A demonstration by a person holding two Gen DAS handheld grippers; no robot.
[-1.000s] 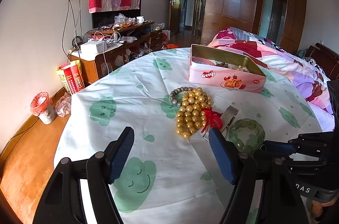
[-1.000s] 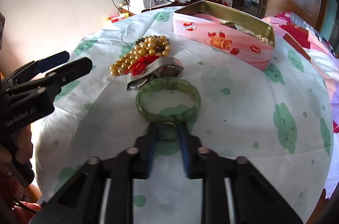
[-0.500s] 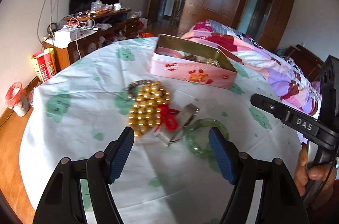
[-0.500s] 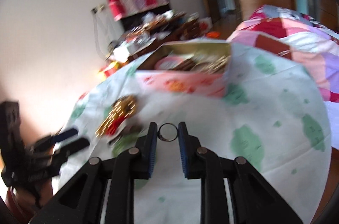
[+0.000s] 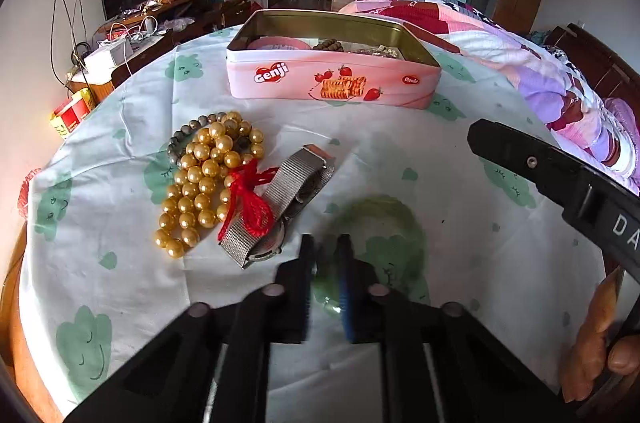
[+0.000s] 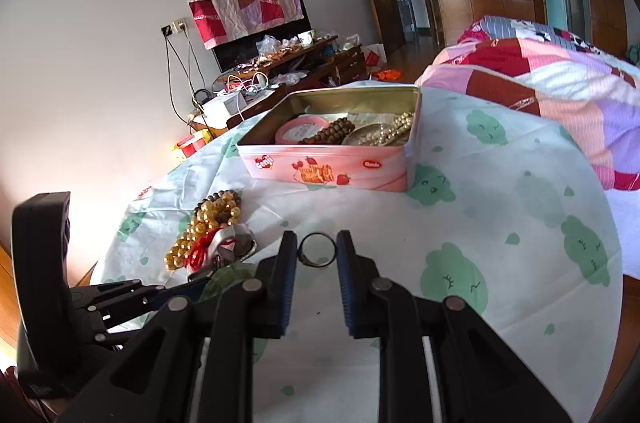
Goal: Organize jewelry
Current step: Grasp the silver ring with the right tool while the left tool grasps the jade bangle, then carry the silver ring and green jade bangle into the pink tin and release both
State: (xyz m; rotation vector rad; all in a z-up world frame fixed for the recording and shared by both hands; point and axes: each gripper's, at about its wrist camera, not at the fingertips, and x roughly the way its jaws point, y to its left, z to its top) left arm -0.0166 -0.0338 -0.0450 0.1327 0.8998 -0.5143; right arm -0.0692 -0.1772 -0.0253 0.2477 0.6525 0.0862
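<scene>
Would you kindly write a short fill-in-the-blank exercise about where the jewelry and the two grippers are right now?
1. The right gripper pinches a small metal ____ between its fingers.
2. The left gripper is closed on the translucent ____ bangle.
3. The red tassel lies across the grey mesh-strap ____.
4. The gold bead necklace lies on the tablecloth, outside the pink ____ tin.

Missing words: ring; green; watch; Genji

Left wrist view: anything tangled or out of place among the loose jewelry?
Yes. The red cord of the gold beads lies across the watch strap, so lifting one may drag the other.
</scene>
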